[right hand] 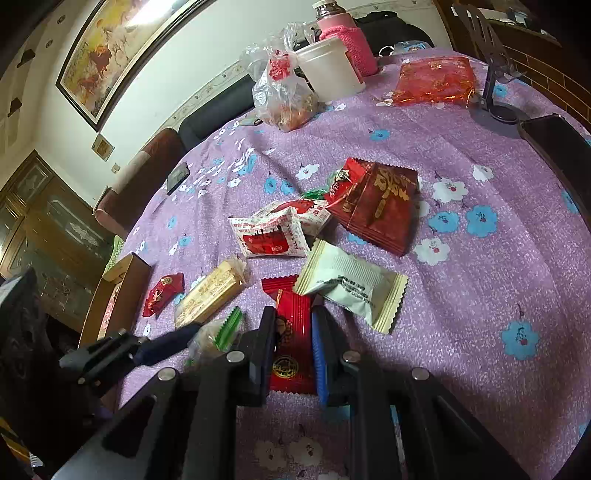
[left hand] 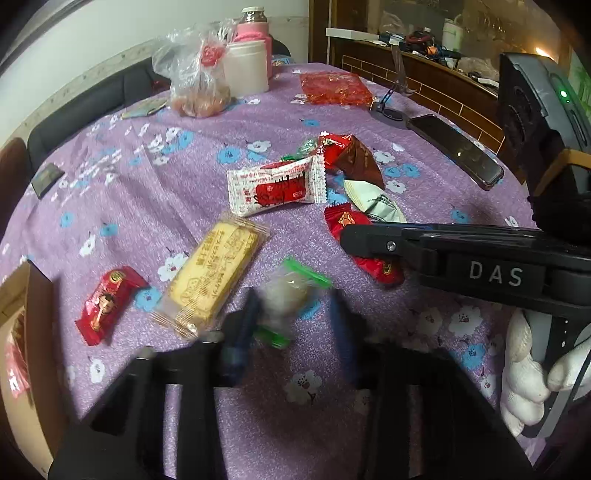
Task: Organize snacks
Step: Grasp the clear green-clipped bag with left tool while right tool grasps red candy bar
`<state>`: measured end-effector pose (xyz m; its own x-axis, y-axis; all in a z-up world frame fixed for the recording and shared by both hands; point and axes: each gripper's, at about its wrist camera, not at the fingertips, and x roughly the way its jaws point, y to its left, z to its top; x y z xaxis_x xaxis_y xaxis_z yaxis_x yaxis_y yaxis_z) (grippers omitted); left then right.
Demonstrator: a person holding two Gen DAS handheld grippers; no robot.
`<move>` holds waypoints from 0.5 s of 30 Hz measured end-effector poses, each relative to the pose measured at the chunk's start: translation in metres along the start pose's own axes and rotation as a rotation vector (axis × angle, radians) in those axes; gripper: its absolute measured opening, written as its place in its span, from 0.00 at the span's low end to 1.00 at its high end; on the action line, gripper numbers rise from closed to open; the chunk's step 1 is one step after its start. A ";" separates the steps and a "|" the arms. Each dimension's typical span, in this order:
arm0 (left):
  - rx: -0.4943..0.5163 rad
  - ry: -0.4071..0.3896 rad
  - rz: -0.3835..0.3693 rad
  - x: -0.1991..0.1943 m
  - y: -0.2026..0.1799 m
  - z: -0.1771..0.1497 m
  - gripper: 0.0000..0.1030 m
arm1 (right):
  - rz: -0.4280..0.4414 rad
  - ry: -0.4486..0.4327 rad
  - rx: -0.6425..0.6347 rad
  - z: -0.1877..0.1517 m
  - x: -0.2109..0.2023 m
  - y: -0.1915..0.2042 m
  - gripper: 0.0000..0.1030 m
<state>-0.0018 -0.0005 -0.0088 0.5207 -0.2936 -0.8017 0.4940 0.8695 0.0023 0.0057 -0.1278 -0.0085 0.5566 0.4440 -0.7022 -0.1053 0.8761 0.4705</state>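
Observation:
Several wrapped snacks lie on a purple flowered tablecloth [left hand: 147,192]. My left gripper [left hand: 295,306] has its blue fingers on both sides of a clear candy with green ends [left hand: 291,291], which is blurred; it also shows in the right wrist view [right hand: 218,332]. My right gripper [right hand: 293,332] straddles a red snack packet [right hand: 291,332], its fingers close against the packet's sides; that packet also shows in the left wrist view [left hand: 354,229]. Nearby lie a yellow biscuit pack [left hand: 214,277], a small red candy [left hand: 107,302], a red-and-white pack [left hand: 277,188], a white pack [right hand: 351,284] and a dark red pack [right hand: 380,206].
A brown cardboard box [left hand: 33,332] stands at the table's left edge. At the back are a plastic bag [left hand: 195,81], a white jar [left hand: 245,66], a pink bottle [left hand: 255,29] and a red pouch [left hand: 334,88]. A phone [left hand: 458,147] and its stand [left hand: 391,110] lie right.

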 end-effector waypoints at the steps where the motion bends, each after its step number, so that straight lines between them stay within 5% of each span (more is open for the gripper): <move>1: -0.010 -0.002 -0.002 0.000 0.002 0.000 0.23 | 0.000 0.000 -0.002 0.000 0.000 0.000 0.20; 9: -0.093 -0.048 -0.041 -0.020 0.006 -0.001 0.10 | -0.008 -0.013 -0.029 -0.003 -0.002 0.005 0.20; 15: -0.138 -0.101 -0.078 -0.048 0.009 -0.007 0.10 | -0.024 -0.027 -0.046 -0.004 -0.003 0.009 0.20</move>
<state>-0.0271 0.0243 0.0252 0.5557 -0.3944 -0.7319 0.4388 0.8869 -0.1447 -0.0006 -0.1206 -0.0046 0.5813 0.4182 -0.6979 -0.1295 0.8944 0.4281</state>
